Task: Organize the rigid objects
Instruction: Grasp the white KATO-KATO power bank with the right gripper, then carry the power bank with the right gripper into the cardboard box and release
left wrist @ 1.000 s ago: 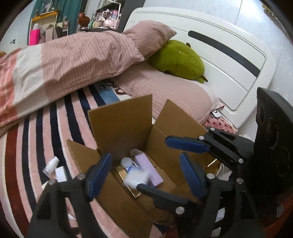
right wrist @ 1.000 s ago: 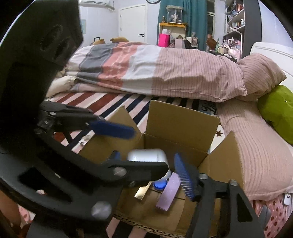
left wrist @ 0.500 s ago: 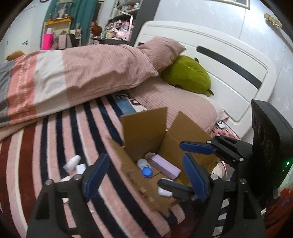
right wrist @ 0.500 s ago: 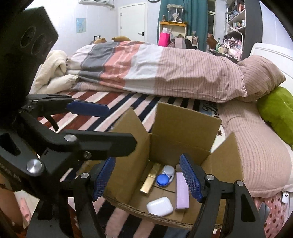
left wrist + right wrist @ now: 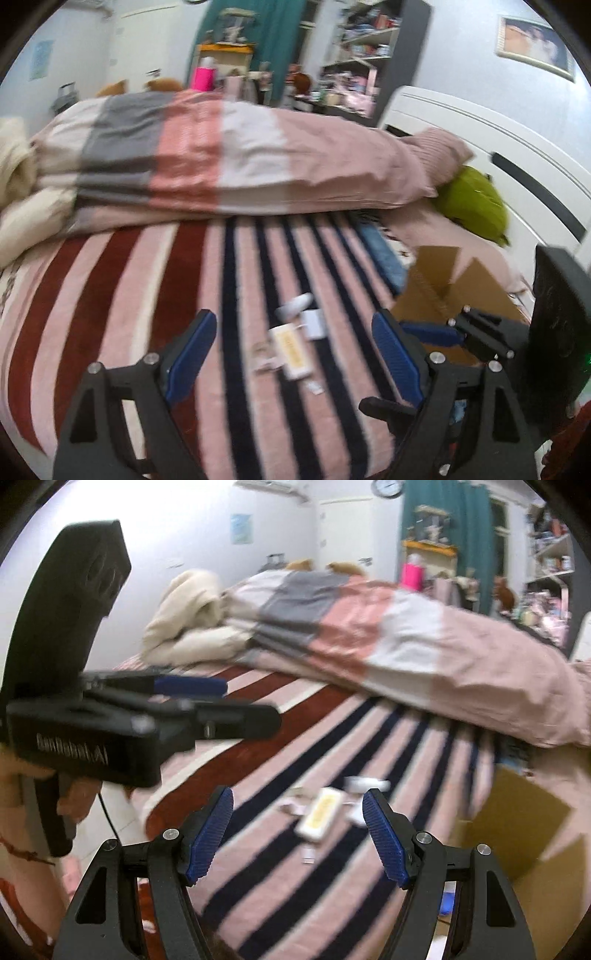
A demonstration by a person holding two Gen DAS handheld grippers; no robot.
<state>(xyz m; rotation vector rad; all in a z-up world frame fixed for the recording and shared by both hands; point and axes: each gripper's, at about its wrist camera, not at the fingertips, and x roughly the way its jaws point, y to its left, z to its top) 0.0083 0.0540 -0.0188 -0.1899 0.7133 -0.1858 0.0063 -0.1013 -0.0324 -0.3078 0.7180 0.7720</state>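
Grippers (image 5: pixel 291 354) swung from box (image 5: pixel 443 291) toward scattered items (image 5: pixel 291 347).

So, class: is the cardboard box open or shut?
Open: the cardboard box has its flaps standing up beside the striped blanket.

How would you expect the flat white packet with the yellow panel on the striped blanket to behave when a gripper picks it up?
The white packet looks flat and boxy, so it is probably stiff and unlikely to roll. It seems small and likely light. Lying flat on the soft striped blanket, it may sink slightly, making its edges harder to catch.
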